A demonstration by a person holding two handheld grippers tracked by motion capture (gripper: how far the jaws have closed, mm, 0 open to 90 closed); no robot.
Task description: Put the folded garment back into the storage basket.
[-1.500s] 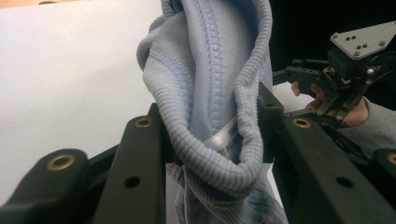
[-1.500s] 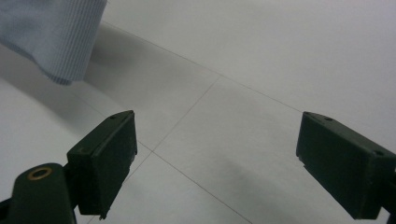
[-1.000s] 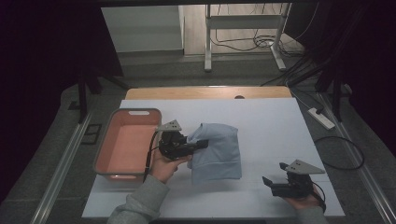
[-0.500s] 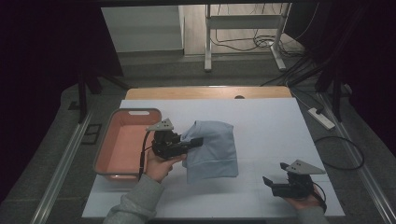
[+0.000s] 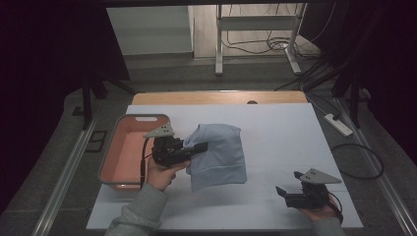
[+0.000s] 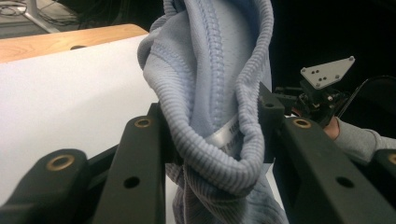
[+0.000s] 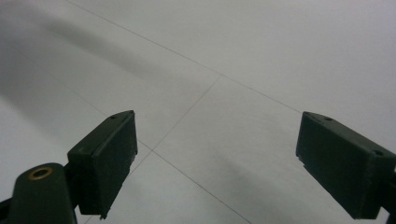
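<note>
A light blue garment (image 5: 219, 152) with a ribbed hem hangs bunched above the white table (image 5: 275, 128), lifted at its left edge. My left gripper (image 5: 199, 147) is shut on that ribbed hem (image 6: 212, 140), with a white label showing between the jaws. Near the table's front right corner my right gripper (image 5: 284, 192) stands open with nothing between its fingers (image 7: 109, 154), pointing left over the bare tabletop. It also appears far off in the left gripper view, as the right gripper (image 6: 322, 93).
An orange-pink tray (image 5: 123, 152) with a grey rim sits at the table's left edge, close to my left hand. A wooden strip (image 5: 216, 97) runs along the far edge. Metal frame legs and cables (image 5: 275, 44) lie on the floor beyond.
My left gripper has carried the garment leftward and a bit upward, toward the tray. The right gripper has stayed in place.
</note>
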